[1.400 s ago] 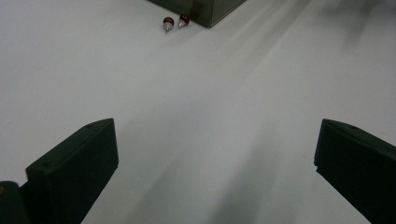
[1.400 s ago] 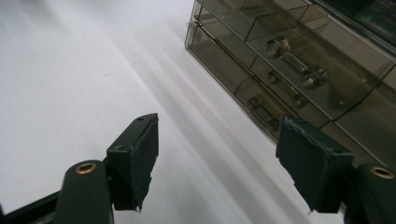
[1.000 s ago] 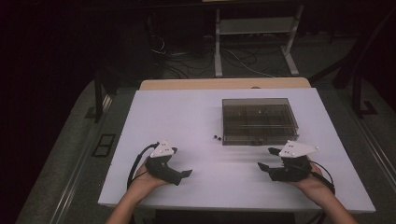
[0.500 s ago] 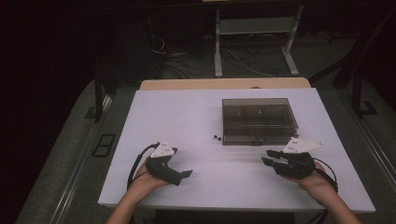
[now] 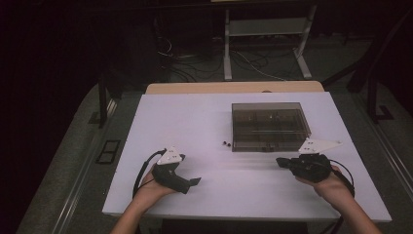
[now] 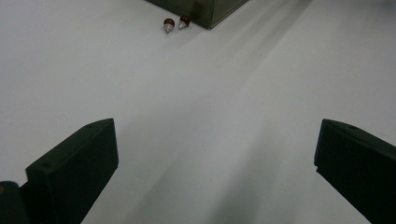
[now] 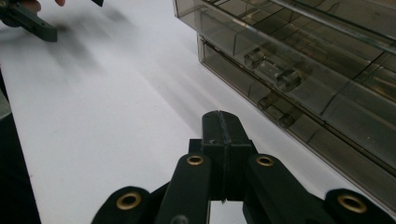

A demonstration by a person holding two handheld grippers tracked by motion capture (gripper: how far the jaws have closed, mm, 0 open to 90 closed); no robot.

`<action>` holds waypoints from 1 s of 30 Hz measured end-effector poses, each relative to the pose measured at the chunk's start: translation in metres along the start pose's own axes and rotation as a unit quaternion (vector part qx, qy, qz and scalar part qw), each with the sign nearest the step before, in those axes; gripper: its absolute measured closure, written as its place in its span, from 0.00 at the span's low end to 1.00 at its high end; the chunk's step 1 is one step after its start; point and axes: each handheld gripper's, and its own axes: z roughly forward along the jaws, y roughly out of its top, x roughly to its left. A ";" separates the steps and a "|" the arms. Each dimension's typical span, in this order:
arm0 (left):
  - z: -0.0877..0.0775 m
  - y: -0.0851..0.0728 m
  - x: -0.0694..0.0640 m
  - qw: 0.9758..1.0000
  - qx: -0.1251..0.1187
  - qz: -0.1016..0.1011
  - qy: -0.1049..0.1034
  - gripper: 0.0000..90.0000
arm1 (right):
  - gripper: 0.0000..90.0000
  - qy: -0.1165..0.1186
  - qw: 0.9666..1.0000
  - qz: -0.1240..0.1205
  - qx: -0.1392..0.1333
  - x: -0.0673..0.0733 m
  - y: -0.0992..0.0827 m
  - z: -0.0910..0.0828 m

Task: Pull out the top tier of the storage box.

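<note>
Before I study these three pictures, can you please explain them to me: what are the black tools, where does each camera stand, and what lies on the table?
A person sits at a white table and holds a two-jaw hand tool in each hand. The high view looks down from above. There the left gripper and the right gripper rest low over the table. The other two cameras ride on the tools. The left gripper's jaws stand wide apart with nothing between them. The right gripper's jaws have just closed together, holding nothing. On the table stand a smoky clear compartment box and, beside it, two small red-capped pieces.
</note>
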 end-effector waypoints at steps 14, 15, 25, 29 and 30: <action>-0.001 0.000 0.000 1.000 -0.005 -0.004 0.000 0.00 | 0.99 0.004 1.000 -0.001 -0.001 -0.014 0.028 -0.003; -0.001 0.000 0.000 1.000 -0.005 -0.003 0.000 0.00 | 0.99 0.004 1.000 -0.001 -0.001 -0.014 0.028 -0.003; 0.000 0.000 -0.001 1.000 -0.010 -0.012 0.000 0.00 | 0.99 -0.003 1.000 0.005 -0.002 -0.030 0.045 -0.002; -0.001 0.000 0.001 1.000 -0.005 -0.006 -0.001 0.00 | 0.99 -0.008 1.000 0.008 -0.001 -0.036 0.049 0.001; -0.001 0.000 0.000 1.000 -0.005 -0.007 -0.001 0.00 | 0.99 -0.008 1.000 0.008 -0.001 -0.038 0.049 0.001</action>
